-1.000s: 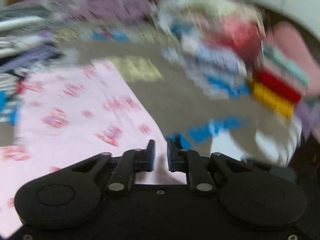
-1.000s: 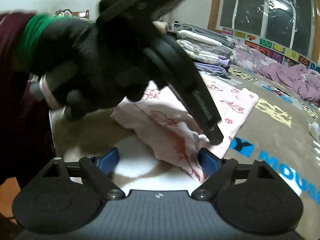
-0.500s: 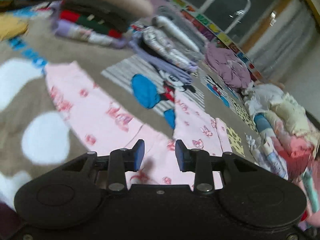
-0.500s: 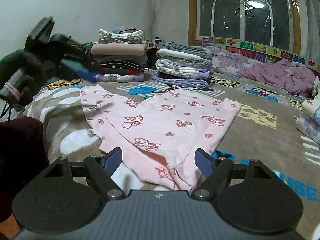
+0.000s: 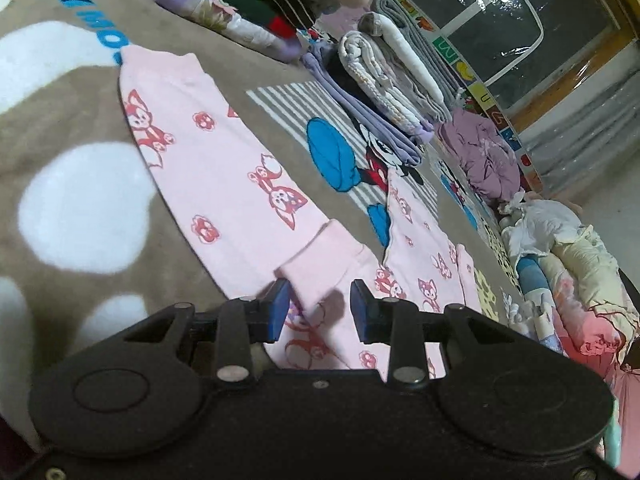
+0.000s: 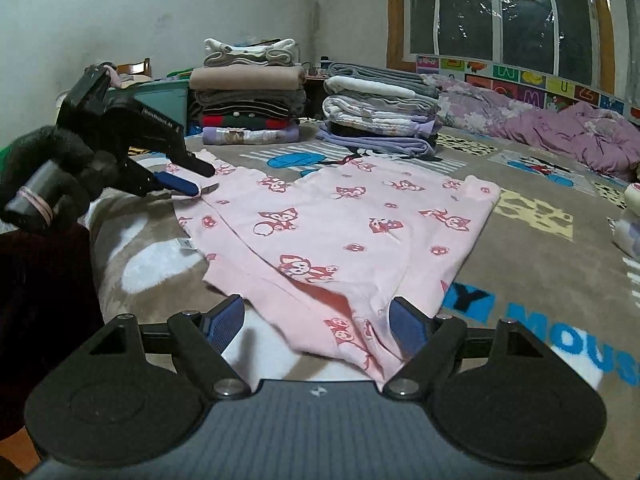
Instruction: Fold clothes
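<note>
The pale pink cotton garment printed with red cartoon foxes point(image 6: 340, 232) lies spread flat on a brown fleece blanket with white blotches and blue lettering point(image 6: 532, 272) that covers the bed. Only the right wrist view shows the whole scene. At its far left a hand in a black glove point(image 6: 52, 168) grips the left tongs point(image 6: 192, 188), whose blue-padded tips reach the garment's left edge. Behind stand a stack of folded beige, grey, black and red knitwear point(image 6: 248, 100) and, right of it, a stack of folded white and lilac bedding point(image 6: 380, 116). A crumpled purple quilt point(image 6: 580, 136) lies by the window at the right.

The left wrist view shows what the other cannot. A long pink sleeve point(image 5: 208, 160) runs out to the left, soft and slightly ribbed at its cuff, and a folded cuff of the garment lies between the two blue pads point(image 5: 276, 308). The pads stand narrowly apart and do not press on it. At the right of this view there is a heap of unfolded pastel clothes point(image 5: 568, 280).

The right tongs point(image 6: 316, 324) stand wide open, low over the garment's near hem, with cloth lying between the fingers but no grip.
</note>
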Available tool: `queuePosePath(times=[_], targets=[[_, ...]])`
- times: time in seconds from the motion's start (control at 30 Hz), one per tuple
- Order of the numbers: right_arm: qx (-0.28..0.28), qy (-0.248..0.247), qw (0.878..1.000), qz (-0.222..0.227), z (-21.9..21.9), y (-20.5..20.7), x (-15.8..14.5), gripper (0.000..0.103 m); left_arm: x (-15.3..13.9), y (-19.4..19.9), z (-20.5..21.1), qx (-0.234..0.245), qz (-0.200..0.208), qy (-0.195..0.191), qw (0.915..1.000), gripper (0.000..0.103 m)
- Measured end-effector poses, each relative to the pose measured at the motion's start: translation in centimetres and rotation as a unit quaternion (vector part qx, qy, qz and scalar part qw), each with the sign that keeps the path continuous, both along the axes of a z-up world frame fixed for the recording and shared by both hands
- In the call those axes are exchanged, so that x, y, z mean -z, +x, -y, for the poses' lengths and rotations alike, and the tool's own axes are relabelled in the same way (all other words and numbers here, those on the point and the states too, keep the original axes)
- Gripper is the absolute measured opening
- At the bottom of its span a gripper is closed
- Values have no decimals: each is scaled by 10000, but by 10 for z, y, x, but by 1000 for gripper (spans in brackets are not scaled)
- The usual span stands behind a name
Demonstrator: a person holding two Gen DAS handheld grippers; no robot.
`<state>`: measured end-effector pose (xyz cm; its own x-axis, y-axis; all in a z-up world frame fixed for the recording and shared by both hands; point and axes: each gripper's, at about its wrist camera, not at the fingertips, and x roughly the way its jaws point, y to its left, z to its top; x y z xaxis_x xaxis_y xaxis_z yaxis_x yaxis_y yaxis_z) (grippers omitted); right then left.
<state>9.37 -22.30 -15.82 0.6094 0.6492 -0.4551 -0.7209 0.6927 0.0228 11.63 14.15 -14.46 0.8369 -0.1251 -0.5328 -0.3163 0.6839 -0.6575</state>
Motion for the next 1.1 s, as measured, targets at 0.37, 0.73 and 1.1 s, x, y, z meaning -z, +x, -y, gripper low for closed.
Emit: queuePosePath(times=[0.37, 0.73, 1.1], targets=[[-47, 65, 9999, -77, -1, 5, 2, 80, -35, 15, 19, 286, 420, 254, 9984, 6], [-61, 227, 9996, -162, 9, 9, 3, 78, -99, 91, 82, 762, 945, 225, 9923, 5], [-104, 674, 9964, -495, 32, 16, 3, 54, -81, 169, 131, 972, 580, 415, 9927, 5]])
